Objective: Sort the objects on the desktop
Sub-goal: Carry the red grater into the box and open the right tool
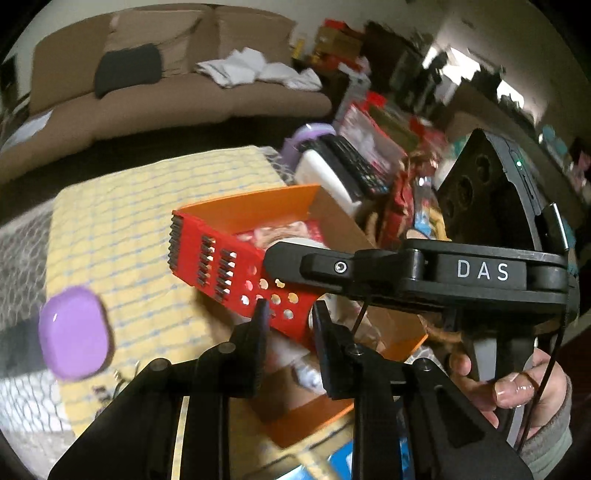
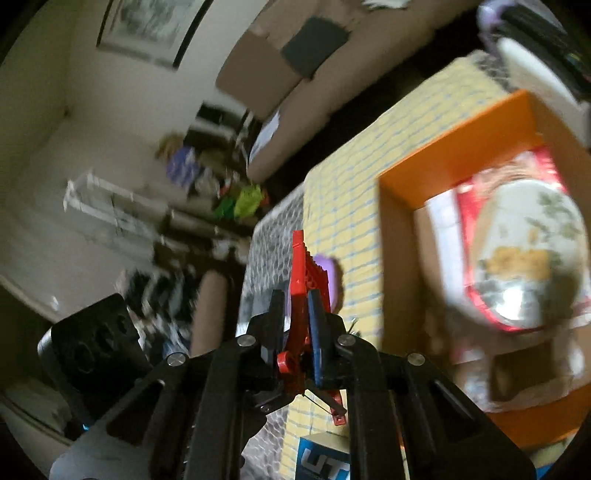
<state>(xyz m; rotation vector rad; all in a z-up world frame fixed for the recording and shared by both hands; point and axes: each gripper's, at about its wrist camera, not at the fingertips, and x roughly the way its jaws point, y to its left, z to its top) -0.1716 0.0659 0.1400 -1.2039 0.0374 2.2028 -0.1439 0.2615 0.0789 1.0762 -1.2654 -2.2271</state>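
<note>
— What sort of place is this?
— A lived-in home, a living room: a long tan fabric sofa (image 1: 177, 88) fills the upper left of the left view, white crumpled laundry (image 1: 255, 70) on its seat.
— Anything else?
— A framed picture (image 2: 147, 26) hangs at the right view's upper left.

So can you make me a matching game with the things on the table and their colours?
Things:
1. grater
2. box
3. little case
4. tablecloth

Colours:
A. purple
B. yellow checks
C. red
D. orange

Pairs: 1-C, 2-D, 3-A, 4-B
</note>
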